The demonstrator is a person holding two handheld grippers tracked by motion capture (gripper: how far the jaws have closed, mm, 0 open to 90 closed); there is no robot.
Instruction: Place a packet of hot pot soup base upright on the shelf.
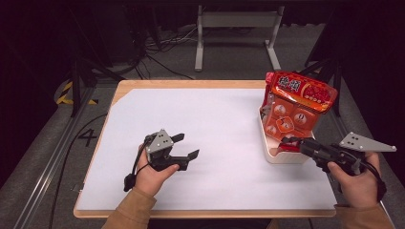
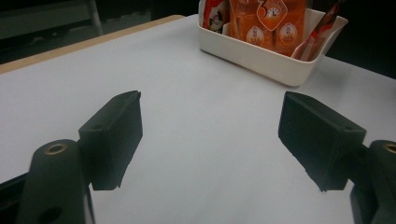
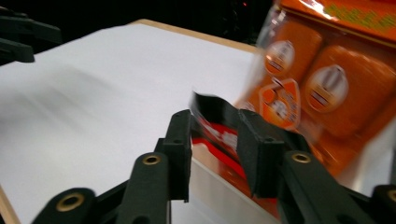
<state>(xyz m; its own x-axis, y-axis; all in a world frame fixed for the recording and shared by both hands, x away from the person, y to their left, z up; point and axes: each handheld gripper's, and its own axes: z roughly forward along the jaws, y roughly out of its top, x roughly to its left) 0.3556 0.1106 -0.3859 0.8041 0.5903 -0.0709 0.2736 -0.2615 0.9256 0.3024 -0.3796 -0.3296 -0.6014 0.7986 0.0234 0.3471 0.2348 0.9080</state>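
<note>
**Snack bag going into the white bin**

We hold a gripper in each hand. Our right gripper [image 1: 292, 141] is at the near end of the white bin [image 1: 286, 157], which sits on the right side of the surface [image 1: 215, 133]. The big orange snack bag [image 1: 296, 107] stands up in the bin and leans on its far side. A corner of the bag's red and black edge [image 3: 215, 122] sits between the right jaws. The jaws are a little apart, and we cannot tell if the pads are touching the edge.

Our left gripper [image 1: 186, 145] hovers over the bare white surface, well apart from the bin. Its jaws are wide apart and hold nothing.

What could go wrong? The bag is tall and sticks up high out of the bin. If we pull our right gripper away while the edge is caught on a jaw, we think the bag could tip over or slide out. The bin looks light, so it could get dragged too.
</note>
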